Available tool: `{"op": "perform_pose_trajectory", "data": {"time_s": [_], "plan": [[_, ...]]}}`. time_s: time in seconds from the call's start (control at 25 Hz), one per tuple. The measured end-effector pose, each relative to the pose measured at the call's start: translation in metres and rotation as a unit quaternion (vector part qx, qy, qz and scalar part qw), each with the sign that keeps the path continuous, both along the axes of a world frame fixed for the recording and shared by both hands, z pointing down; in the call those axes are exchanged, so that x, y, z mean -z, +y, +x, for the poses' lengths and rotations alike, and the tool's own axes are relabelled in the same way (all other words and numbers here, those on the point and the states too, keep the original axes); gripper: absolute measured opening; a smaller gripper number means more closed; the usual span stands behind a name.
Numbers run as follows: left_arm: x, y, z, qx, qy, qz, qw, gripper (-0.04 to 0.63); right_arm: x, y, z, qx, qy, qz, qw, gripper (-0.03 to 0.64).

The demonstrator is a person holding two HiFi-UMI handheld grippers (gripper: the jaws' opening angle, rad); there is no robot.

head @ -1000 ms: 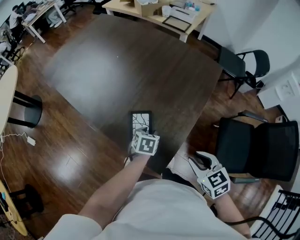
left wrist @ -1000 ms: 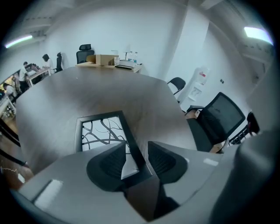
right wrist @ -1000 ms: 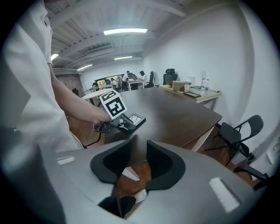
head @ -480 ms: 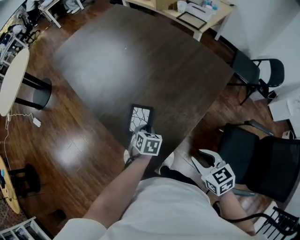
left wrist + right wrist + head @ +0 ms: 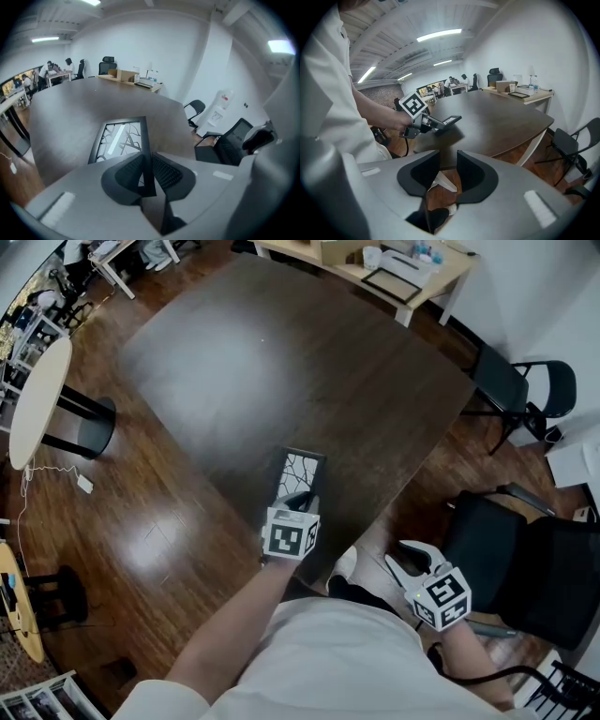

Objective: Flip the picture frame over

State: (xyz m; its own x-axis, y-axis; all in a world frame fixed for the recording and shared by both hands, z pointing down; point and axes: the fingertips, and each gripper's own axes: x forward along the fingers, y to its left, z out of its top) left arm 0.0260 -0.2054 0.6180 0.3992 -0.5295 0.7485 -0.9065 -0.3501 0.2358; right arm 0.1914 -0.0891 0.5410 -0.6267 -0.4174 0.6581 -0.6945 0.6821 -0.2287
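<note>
The picture frame (image 5: 302, 472), black-edged with a branch pattern on white, sits near the front edge of the dark table (image 5: 281, 362). My left gripper (image 5: 298, 499) has its jaws closing on the frame's near edge, and both pads press on it (image 5: 149, 161). In the right gripper view the frame (image 5: 449, 120) hangs tilted above the tabletop, held by the left gripper (image 5: 429, 123). My right gripper (image 5: 403, 560) stands open off the table's near right corner, with nothing between its jaws (image 5: 446, 171) and only floor below.
A black office chair (image 5: 525, 559) stands close to my right gripper, and another chair (image 5: 511, 381) is further back. A light wooden desk (image 5: 375, 263) with boxes and a second frame lies behind the table. A pale round table (image 5: 37, 399) is at left.
The left jaws have closed on the frame's near edge, and the frame has come up from lying flat to a tilt. The right gripper has barely shifted.
</note>
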Motion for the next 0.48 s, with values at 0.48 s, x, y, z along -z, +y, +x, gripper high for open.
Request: {"op": "perform_pose_trajectory", "data": {"time_s": [0.48], "plan": [[0.059, -0.001, 0.026, -0.028, 0.490, -0.090, 0.8666, 0.064, 0.013, 0.003, -0.045, -0.045, 0.030, 0.010, 0.998, 0.115]]}}
